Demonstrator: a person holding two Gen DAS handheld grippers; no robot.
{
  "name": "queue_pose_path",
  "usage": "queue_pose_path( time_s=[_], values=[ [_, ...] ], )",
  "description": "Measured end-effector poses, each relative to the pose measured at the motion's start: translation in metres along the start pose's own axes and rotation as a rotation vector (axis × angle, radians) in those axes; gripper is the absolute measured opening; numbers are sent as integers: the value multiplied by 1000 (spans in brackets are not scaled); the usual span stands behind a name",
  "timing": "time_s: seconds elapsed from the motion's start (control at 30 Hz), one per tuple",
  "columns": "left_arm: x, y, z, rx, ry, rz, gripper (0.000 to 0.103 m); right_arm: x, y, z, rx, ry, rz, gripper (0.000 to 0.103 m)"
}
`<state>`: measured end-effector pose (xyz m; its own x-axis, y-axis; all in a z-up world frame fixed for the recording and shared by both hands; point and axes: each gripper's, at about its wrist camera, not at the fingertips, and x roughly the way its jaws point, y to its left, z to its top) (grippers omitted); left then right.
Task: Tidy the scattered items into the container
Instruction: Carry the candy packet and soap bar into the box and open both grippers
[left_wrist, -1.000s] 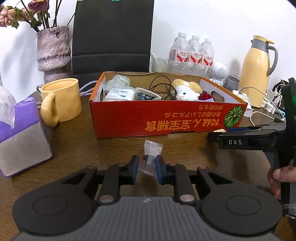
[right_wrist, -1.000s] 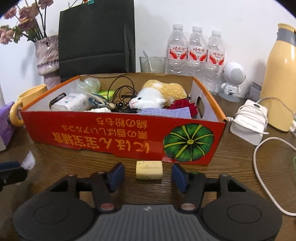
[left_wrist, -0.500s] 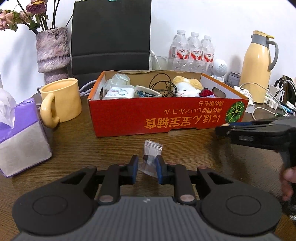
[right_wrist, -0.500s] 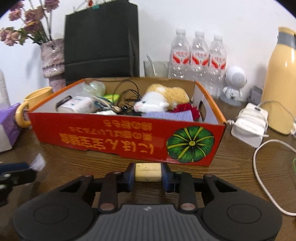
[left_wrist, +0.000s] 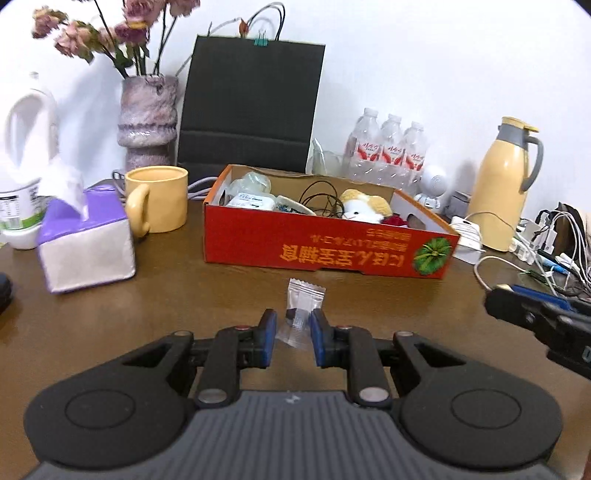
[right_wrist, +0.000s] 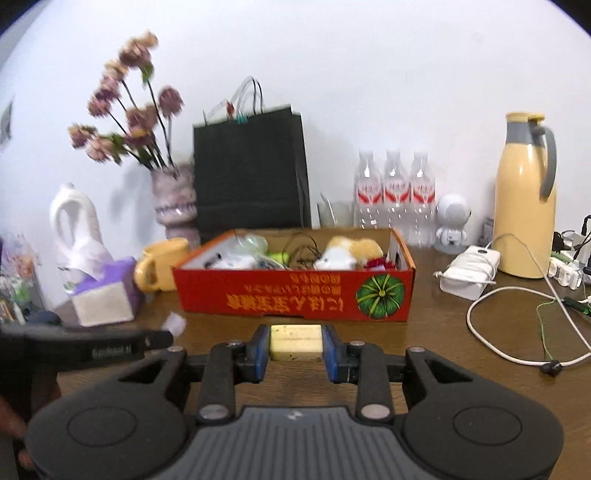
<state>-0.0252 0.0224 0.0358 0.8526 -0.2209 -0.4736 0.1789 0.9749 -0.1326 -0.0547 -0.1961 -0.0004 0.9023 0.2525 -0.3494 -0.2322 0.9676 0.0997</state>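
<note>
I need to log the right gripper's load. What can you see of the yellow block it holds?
The yellow block is a pale, rectangular bar, soap-like, with a faint lengthwise groove and small dark specks low on its face. It sits level, clamped at both ends by the right gripper, in front of the red box.

- Brown wooden table top (left_wrist: 155, 295): smooth, low sheen, visible grain.
- Red printed cardboard box (left_wrist: 332, 243): matt outside, raw brown card inside.
- Clear crinkled plastic sachet (left_wrist: 301, 314): glossy, see-through.
- Pale yellow rectangular block (right_wrist: 295, 342): dull, slightly pitted face.
- Black paper carrier bag (left_wrist: 251, 103): matt, creased.
- Yellow ceramic mug (left_wrist: 157, 197): smooth, soft gloss.
- Yellow plastic jug with grey handle (left_wrist: 504, 188): smooth, glossy.
- Cream plush toy (left_wrist: 364, 206): fuzzy cloth.
</note>
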Motion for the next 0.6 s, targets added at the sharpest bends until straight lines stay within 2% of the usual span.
queue_pose_path(
  time_s=[0.1,0.3,0.47,0.6],
  values=[
    [-18,-8,-1,8,-5,-21,21,-11,5,1,9,-10,38,29],
    [-57,-13,5,32,-100,13,21,-40,5,4,3,-66,47,29],
    [-57,-15,7,33,-95,28,21,-50,-1,1,23,-71,33,29],
    [-53,-14,20,40,-114,23,21,-52,-8,6,27,-75,35,29]
  ],
)
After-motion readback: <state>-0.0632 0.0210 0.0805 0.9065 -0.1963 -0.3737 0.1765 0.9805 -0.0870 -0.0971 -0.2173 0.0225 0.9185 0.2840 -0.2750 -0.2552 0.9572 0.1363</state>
